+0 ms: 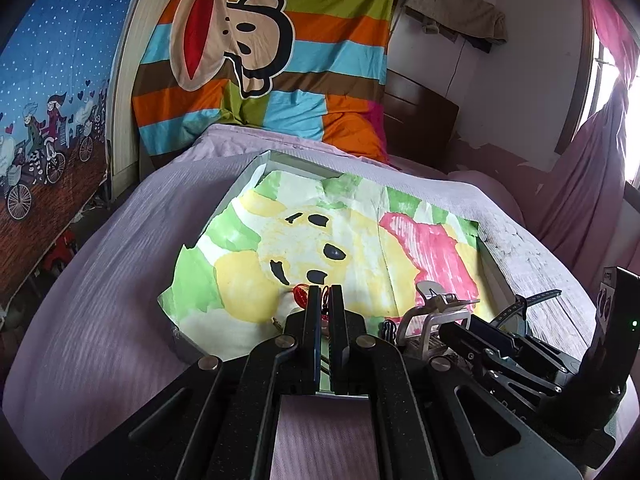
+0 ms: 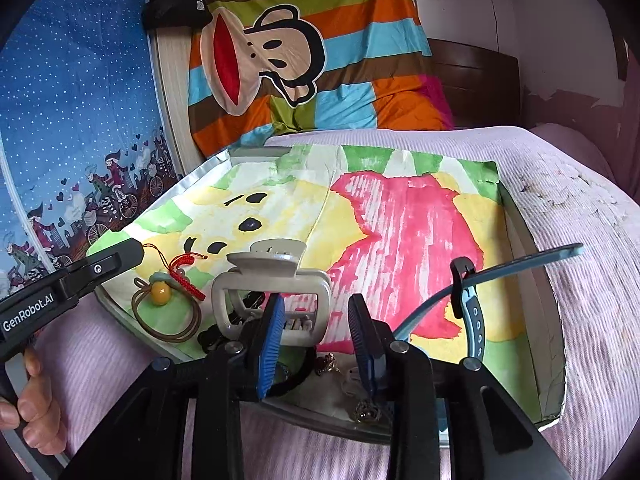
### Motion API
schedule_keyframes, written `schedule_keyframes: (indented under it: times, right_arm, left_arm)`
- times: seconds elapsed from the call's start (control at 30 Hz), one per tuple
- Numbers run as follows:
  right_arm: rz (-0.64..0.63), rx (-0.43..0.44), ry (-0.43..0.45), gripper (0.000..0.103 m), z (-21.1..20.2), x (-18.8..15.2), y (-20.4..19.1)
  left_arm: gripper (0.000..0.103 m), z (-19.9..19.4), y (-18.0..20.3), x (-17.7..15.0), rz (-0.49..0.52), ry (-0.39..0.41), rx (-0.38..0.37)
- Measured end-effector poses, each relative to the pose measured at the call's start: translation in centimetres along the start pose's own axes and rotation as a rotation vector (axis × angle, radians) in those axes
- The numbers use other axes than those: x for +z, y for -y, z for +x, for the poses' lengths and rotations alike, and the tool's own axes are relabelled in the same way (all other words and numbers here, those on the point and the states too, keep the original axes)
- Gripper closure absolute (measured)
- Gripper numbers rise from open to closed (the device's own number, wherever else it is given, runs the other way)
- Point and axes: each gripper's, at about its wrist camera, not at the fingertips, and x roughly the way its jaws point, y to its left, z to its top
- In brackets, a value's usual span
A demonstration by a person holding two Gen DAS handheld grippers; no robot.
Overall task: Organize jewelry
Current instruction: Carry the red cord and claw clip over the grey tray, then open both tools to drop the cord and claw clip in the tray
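2 grippers: left closed, right agape.

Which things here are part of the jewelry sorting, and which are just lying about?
Job:
tray
hair claw clip
red cord charm
yellow bead cord
blue strap

Lying about:
striped monkey quilt
black bag
blue curtain

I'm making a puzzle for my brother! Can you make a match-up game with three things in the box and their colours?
Things:
1. hair clip
2. watch strap
3. knotted cord

Colours:
A. red
B. blue-grey
C. cream white

Pairs: 1-C, 2-B, 3-A
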Motion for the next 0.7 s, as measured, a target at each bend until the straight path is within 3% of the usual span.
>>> schedule_keyframes:
  times: [0.03, 0.17, 0.27, 0.33, 0.4, 0.57, 0.63, 0.7]
  right_arm:
    - [-0.001, -0.003, 0.005, 0.059, -0.3, 0.0, 0.0]
    - [0.001, 0.001, 0.029, 0.058, -1.6, -0.1, 0.1]
    - [0.005, 0.005, 0.065, 0.051, -3.0, -0.2, 0.3]
    - [0.009, 0.011, 0.092, 0.044, -4.0, -0.2, 0.4]
    - [0.006, 0.004, 0.115, 0.038, -5.0, -0.2, 0.4]
    - [0.03, 0.001, 0.179, 0.026, -7.5, -0.3, 0.9]
    - [0.041, 0.005, 0.203, 0.013, -8.4, -0.4, 1.1]
    - [0.062, 0.017, 0.228, 0.008, -9.4, -0.7, 1.5]
  left_arm:
    - [0.102, -0.2, 0.1, 0.0, 0.006, 0.0, 0.004]
    - [0.102, -0.9, 0.4, -0.1, 0.018, 0.004, 0.014]
    - [0.098, -1.7, 0.5, 0.0, 0.017, 0.011, 0.019]
    - [0.08, -2.3, 0.5, -0.1, 0.017, 0.02, 0.024]
    - [0.069, -3.2, 0.5, -0.1, 0.006, 0.035, 0.016]
    - [0.068, -4.9, 0.8, -0.1, 0.013, 0.053, 0.02]
    - [0.056, -5.8, 1.0, -0.3, 0.025, 0.065, 0.021]
    - [0.048, -6.8, 1.3, -0.6, 0.034, 0.082, 0.024]
